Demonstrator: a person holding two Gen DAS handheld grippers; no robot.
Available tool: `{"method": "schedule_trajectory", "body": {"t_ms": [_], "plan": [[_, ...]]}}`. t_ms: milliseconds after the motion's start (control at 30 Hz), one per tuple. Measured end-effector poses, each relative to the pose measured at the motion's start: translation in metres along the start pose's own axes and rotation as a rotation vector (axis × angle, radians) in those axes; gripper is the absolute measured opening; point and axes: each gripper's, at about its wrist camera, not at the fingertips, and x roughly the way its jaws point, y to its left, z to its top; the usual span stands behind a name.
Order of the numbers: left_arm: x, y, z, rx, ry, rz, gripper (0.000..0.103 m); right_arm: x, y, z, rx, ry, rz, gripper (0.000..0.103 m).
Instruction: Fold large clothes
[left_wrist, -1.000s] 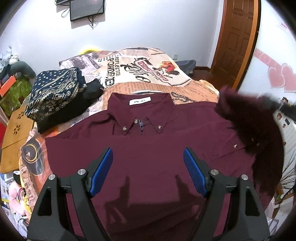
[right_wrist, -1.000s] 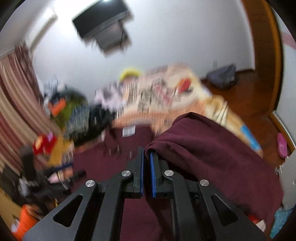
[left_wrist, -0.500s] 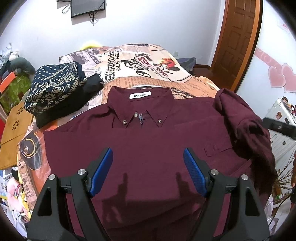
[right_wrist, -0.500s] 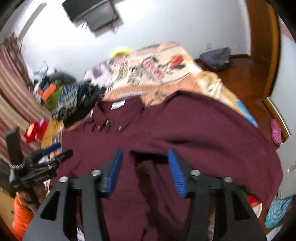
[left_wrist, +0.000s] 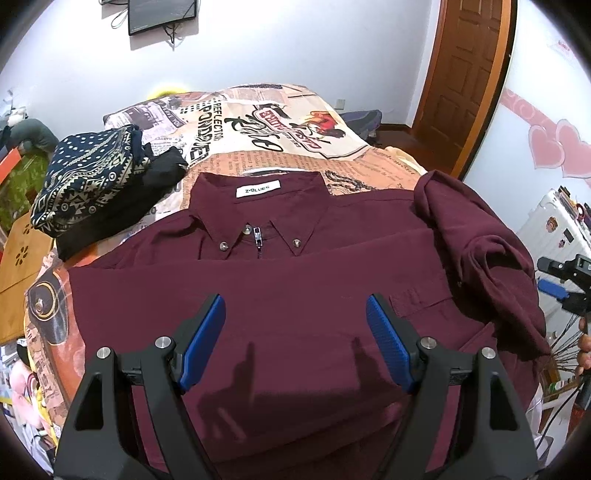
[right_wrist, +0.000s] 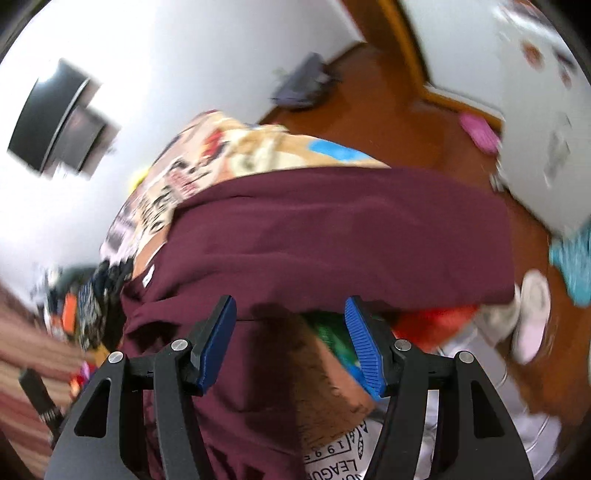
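Note:
A dark maroon button-down shirt (left_wrist: 295, 295) lies face up on the bed, collar with a white label at the far side. Its right sleeve (left_wrist: 480, 251) lies folded in over the right side of the body in a loose bunch. My left gripper (left_wrist: 295, 339) is open and empty, hovering above the shirt's lower middle. My right gripper (right_wrist: 291, 339) is open and empty, tilted, at the shirt's right edge where the maroon cloth (right_wrist: 332, 229) hangs over the bed side. The right gripper also shows at the far right of the left wrist view (left_wrist: 565, 280).
A printed bedspread (left_wrist: 266, 129) covers the bed. A folded navy patterned garment (left_wrist: 85, 173) on black clothes (left_wrist: 122, 206) sits at the far left. A wooden door (left_wrist: 465, 74) stands at the right. Shoes (right_wrist: 532, 314) and clutter lie on the wood floor (right_wrist: 388, 110).
My right gripper carried the sleeve over the shirt, opened and let it drop, then drew back to the right edge and tilted. My left gripper stayed open above the shirt.

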Motion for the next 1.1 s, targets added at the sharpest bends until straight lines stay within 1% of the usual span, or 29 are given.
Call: {"method": "schedule_trajectory", "body": {"t_ms": [100,200,300,367,400,433,467,533,567,633,700,800,867,900,967,1033,1100], "plan": [[0.003,0.0,-0.001,-0.001,0.008,0.002,0.078,0.006,-0.018,0.003,0.109,0.015,0.044,0.057],[0.005,0.001,-0.001,-0.012,0.015,0.0,0.078,0.022,-0.029,0.007,0.205,0.028,0.081,0.057],[0.005,0.002,-0.001,-0.013,0.015,0.002,0.078,0.031,-0.027,0.012,0.219,-0.01,0.074,0.06],[0.005,0.002,-0.001,-0.011,0.012,0.008,0.078,0.03,-0.025,0.015,0.199,-0.029,0.057,0.057],[0.005,0.003,-0.001,-0.011,0.011,0.012,0.078,0.033,-0.018,0.019,0.154,-0.029,0.042,0.053],[0.004,0.004,-0.001,-0.01,0.009,0.017,0.078,0.033,-0.014,0.02,0.12,-0.033,0.033,0.038],[0.004,0.004,-0.001,-0.008,0.006,0.023,0.078,0.035,-0.007,0.022,0.075,-0.035,0.018,0.03],[0.003,0.006,-0.001,-0.005,0.002,0.029,0.078,0.035,-0.002,0.026,0.03,-0.037,0.006,0.018],[0.002,0.007,-0.002,-0.005,-0.001,0.032,0.078,0.034,0.0,0.028,0.01,-0.039,0.003,0.017],[0.0,0.009,-0.002,-0.009,-0.006,0.033,0.078,0.025,0.011,0.035,-0.038,-0.081,-0.001,0.012],[-0.003,0.012,-0.002,-0.016,-0.014,0.032,0.078,0.014,0.021,0.042,-0.081,-0.123,0.004,0.011],[-0.01,0.017,-0.002,-0.017,-0.036,0.047,0.078,-0.007,0.056,0.054,-0.181,-0.188,0.044,0.011],[-0.015,0.02,-0.002,-0.017,-0.052,0.06,0.078,-0.021,0.086,0.057,-0.267,-0.221,0.078,0.01],[-0.017,0.023,-0.002,-0.021,-0.059,0.062,0.078,-0.03,0.107,0.057,-0.322,-0.237,0.104,0.01],[-0.024,0.029,-0.002,-0.036,-0.076,0.062,0.078,-0.036,0.136,0.054,-0.389,-0.241,0.153,0.01],[-0.03,0.035,-0.003,-0.049,-0.09,0.066,0.078,-0.04,0.175,0.047,-0.469,-0.226,0.221,0.01],[-0.036,0.042,-0.004,-0.061,-0.105,0.075,0.078,-0.037,0.209,0.033,-0.543,-0.2,0.266,0.01]]}}
